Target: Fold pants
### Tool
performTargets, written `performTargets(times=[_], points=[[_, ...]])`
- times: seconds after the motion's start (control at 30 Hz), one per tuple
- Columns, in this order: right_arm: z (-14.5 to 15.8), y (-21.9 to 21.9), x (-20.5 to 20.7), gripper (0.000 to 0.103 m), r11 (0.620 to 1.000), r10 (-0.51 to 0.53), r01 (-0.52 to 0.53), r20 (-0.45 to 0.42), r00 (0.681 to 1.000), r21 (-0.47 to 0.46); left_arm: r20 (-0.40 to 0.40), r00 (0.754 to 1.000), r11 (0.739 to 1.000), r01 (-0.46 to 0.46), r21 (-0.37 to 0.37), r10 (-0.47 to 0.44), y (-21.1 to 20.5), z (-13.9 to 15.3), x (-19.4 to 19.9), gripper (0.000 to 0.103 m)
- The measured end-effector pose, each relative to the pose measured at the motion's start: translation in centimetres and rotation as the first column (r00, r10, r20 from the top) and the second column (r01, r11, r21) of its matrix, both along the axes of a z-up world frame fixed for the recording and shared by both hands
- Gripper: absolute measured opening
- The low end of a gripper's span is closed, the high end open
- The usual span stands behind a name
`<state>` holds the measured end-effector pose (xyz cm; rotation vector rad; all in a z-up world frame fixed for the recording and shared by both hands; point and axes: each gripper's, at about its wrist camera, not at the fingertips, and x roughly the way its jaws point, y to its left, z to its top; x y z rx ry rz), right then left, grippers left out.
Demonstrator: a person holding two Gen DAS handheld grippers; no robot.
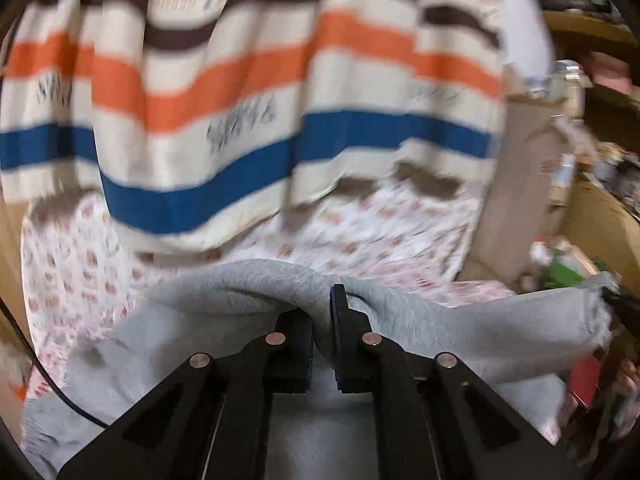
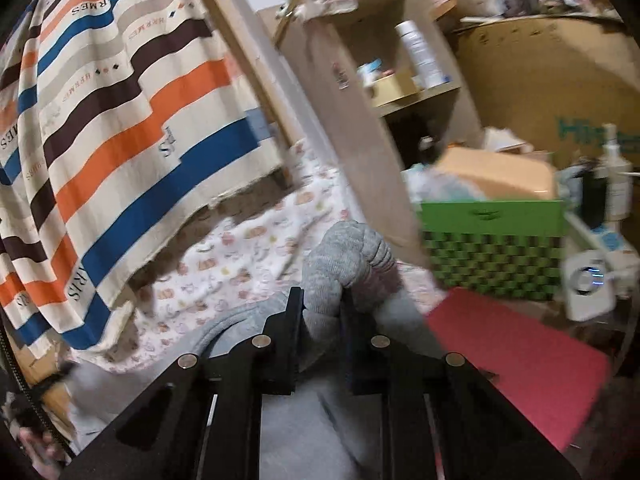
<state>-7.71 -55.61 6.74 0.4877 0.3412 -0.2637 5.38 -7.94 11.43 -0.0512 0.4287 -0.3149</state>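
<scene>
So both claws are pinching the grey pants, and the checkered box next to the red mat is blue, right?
Not quite. The checkered box is green, not blue; the right wrist view shows it beside the red mat. The rest holds: the left claw and the right claw each pinch the grey pants.

Both views are lit by soft, even indoor light with no hard shadows and no glare. Motion blur smears the striped cloth (image 1: 248, 92) in the left wrist view, worst from 12 to 3 o'clock, where the shelves dissolve. The right wrist view is sharper at 10 o'clock, blurred toward 3. Fisheye bending curves straight lines near the rim, and black corners frame each circle.
</scene>
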Motion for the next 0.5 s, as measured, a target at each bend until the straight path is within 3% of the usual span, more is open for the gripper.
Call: performTargets(times=[0.1,0.3,0.37,0.43,0.5], points=[[-2.1,0.0,-1.3,0.016,1.000,-0.009,0.008,-0.077,0.997,-0.018,-0.005,1.000,1.000,-0.007,0.030,0.007,-0.1,-1.3,-3.4,0.007],[-9.4,0.9,-0.1,0.020,1.000,0.001,-0.006,-0.319,0.948,-0.017,-0.177,0.978,0.991,-0.091,0.098,0.107,0.3,-9.0,-6.3,0.007],[-10.5,1.2,0.0,0.024,0.998,-0.031,0.011,-0.343,0.939,-0.058,-0.257,0.957,0.987,-0.105,0.123,0.134,0.4,-11.6,-6.5,0.007],[-10.2,1.5,-0.3,0.039,0.995,-0.075,0.047,-0.339,0.938,-0.090,-0.320,0.937,0.985,-0.100,0.138,0.140,0.2,-13.5,-6.8,0.007],[-9.3,1.7,-0.6,0.046,0.992,-0.098,0.068,-0.314,0.944,-0.107,-0.320,0.936,0.984,-0.102,0.147,0.145,0.1,-13.8,-7.1,0.012]])
